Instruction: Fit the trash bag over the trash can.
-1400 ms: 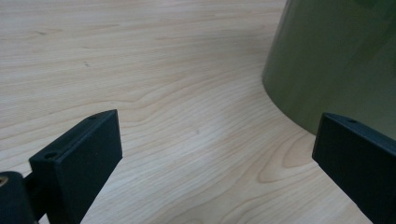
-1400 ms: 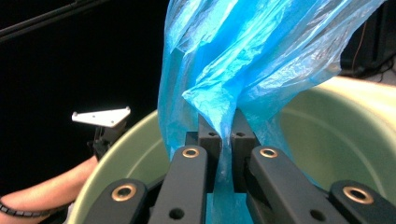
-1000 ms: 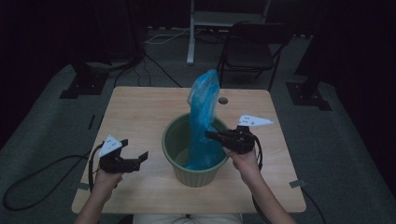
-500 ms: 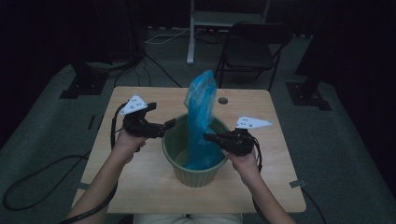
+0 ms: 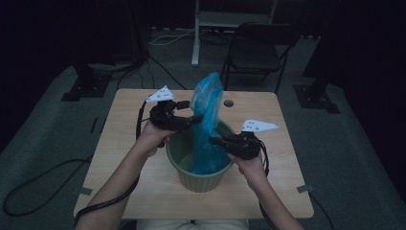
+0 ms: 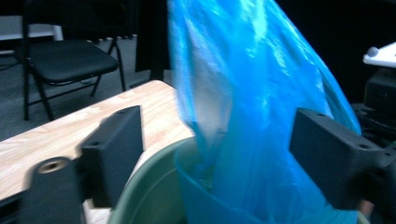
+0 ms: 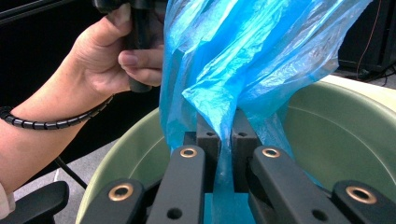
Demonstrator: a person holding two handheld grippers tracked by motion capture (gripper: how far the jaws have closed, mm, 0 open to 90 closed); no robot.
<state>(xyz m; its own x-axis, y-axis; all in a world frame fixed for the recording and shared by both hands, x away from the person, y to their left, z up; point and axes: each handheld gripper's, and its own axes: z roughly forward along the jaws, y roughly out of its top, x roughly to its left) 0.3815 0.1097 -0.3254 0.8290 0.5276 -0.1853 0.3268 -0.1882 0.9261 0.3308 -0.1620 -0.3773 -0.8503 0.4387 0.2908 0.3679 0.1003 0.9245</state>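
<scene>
Plastic of the blue bag (image 5: 207, 125) rises upright out of the green pot (image 5: 198, 178) on the table (image 5: 268, 191); the right gripper (image 7: 219, 133) is clamped on its film; the left gripper (image 6: 215, 154) (jaws just closing) straddles the bag, pads not yet pressing.

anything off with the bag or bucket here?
The blue plastic bag isn't lining the green bucket: it stands bunched in a tall column above the rim. The right gripper pinches a fold of it; the left gripper has just been closing, bag between its jaws, not yet pressed. Nothing spilled or torn.
</scene>
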